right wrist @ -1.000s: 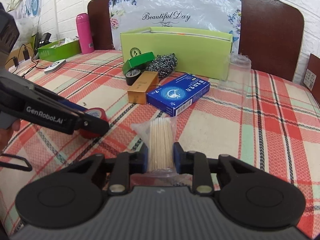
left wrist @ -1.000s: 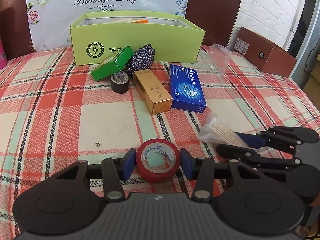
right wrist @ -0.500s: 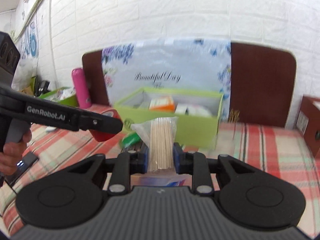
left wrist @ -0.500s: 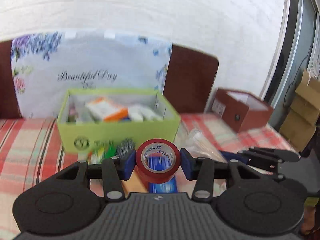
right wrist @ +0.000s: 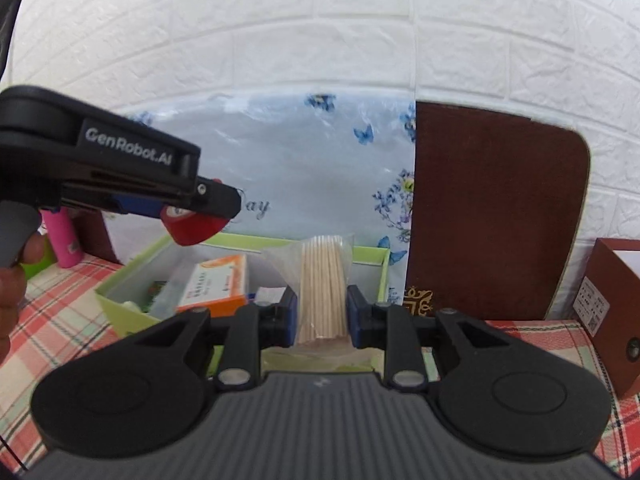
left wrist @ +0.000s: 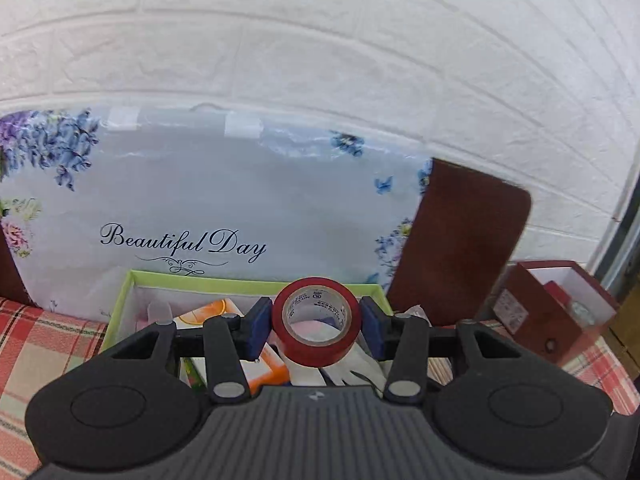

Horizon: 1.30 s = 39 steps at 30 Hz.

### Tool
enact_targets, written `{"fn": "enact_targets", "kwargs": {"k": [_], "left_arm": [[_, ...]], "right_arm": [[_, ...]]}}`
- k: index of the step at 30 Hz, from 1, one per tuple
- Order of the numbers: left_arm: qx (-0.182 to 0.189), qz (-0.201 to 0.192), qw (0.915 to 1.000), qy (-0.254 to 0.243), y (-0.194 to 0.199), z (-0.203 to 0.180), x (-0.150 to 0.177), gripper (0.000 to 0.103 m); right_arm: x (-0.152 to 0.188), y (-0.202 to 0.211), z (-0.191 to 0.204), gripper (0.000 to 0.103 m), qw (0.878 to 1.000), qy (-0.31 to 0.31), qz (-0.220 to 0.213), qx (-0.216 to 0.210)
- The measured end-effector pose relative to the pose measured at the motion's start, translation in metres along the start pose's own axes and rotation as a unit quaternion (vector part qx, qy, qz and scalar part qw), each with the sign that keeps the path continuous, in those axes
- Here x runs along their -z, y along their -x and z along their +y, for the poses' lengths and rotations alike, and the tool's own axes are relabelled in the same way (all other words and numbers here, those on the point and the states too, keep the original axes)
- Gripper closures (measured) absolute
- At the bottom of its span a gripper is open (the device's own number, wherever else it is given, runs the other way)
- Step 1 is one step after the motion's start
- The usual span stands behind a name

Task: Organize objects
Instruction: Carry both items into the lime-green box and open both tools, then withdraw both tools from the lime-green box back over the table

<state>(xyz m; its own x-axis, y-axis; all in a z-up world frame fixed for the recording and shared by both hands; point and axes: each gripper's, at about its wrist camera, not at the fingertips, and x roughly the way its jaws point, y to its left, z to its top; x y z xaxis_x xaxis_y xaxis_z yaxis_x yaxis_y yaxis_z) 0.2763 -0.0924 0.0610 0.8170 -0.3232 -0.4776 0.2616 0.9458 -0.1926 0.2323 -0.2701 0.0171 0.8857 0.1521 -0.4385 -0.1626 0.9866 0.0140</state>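
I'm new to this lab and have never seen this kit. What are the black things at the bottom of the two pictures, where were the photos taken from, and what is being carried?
No robot here: a person holds a black two-finger gripper in each hand, with a wide-angle camera on each looking along its fingers. One picture is from the left gripper, the other from the right gripper; the black shapes below are the tools' own bodies. The left one is clamped on a red roll of tape; it also shows from the side in the right picture. The right one pinches a clear bag of thin wooden sticks. Both hang over an open light-green cardboard box that already holds an orange-and-white carton and stands on a red checked tablecloth.
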Motion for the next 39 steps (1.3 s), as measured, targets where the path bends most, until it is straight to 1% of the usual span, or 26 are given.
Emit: {"fn": "enact_targets", "kwargs": {"k": [2,4,5,6,7,8,9,10,11,12,15,18,21,24,27,30,33,39], "left_arm": [[-0.008,0.005,1.0,0.001,-0.017,0.003,-0.002,0.053],[-0.012,0.005,0.9999,0.005,-0.032,0.008,-0.001,0.053],[-0.015,-0.002,0.9999,0.008,-0.037,0.01,-0.001,0.049],[-0.019,-0.015,0.9997,0.01,-0.041,0.012,0.001,0.04],[-0.027,-0.021,0.9993,0.012,-0.043,0.014,0.001,0.019],[-0.037,-0.025,0.9989,0.014,-0.044,0.016,0.003,0.014],[-0.038,-0.032,0.9987,0.016,-0.043,0.019,0.006,0.014],[-0.032,-0.034,0.9988,0.013,-0.042,0.022,0.008,0.014],[-0.03,-0.031,0.999,0.012,-0.041,0.024,0.01,0.014],[-0.035,-0.025,0.999,0.013,-0.041,0.026,0.012,0.014],[-0.039,-0.012,0.9988,0.026,-0.036,0.03,0.015,0.014],[-0.036,-0.013,0.9987,0.034,-0.019,0.029,0.016,0.014],[-0.038,-0.019,0.9986,0.031,0.007,0.022,0.017,0.014],[-0.049,-0.012,0.9985,0.024,0.03,0.014,0.022,0.014],[-0.052,-0.011,0.9985,0.011,0.052,0.006,0.031,0.014],[-0.05,-0.013,0.9986,0.006,0.074,0.005,0.048,0.014],[-0.06,-0.007,0.9982,0.009,0.09,0.005,0.068,0.014],[-0.074,0.023,0.9969,0.014,0.108,0.009,0.109,0.014]], "right_arm": [[0.0,-0.018,-0.004,0.078,1.0,0.004,0.01,0.005],[0.002,-0.036,-0.005,0.075,1.0,0.019,0.016,0.01],[0.004,-0.043,-0.004,0.067,0.999,0.028,0.019,0.01],[0.006,-0.049,-0.002,0.051,0.999,0.039,0.022,0.013],[0.009,-0.053,0.0,0.044,0.998,0.049,0.025,0.019],[0.012,-0.054,0.003,0.035,0.998,0.059,0.026,0.022],[0.014,-0.053,0.004,0.026,0.997,0.067,0.022,0.018],[0.017,-0.051,0.006,0.02,0.997,0.072,0.018,0.013],[0.02,-0.048,0.007,0.01,0.997,0.076,0.012,0.011],[0.021,-0.046,0.008,0.006,0.997,0.079,0.006,0.015],[0.02,-0.041,0.011,0.003,0.997,0.073,0.001,0.019],[0.016,-0.027,0.013,0.0,0.998,0.061,-0.002,0.015],[0.013,-0.005,0.016,0.0,0.998,0.053,-0.015,0.021],[0.011,0.019,0.018,0.0,0.998,0.043,-0.031,0.02],[0.013,0.045,0.021,0.0,0.998,0.037,-0.043,0.015],[0.022,0.072,0.025,0.0,0.998,0.029,-0.05,0.015],[0.038,0.095,0.029,0.0,0.998,0.013,-0.052,0.013],[0.074,0.118,0.037,0.0,1.0,-0.002,-0.017,0.01]]}}
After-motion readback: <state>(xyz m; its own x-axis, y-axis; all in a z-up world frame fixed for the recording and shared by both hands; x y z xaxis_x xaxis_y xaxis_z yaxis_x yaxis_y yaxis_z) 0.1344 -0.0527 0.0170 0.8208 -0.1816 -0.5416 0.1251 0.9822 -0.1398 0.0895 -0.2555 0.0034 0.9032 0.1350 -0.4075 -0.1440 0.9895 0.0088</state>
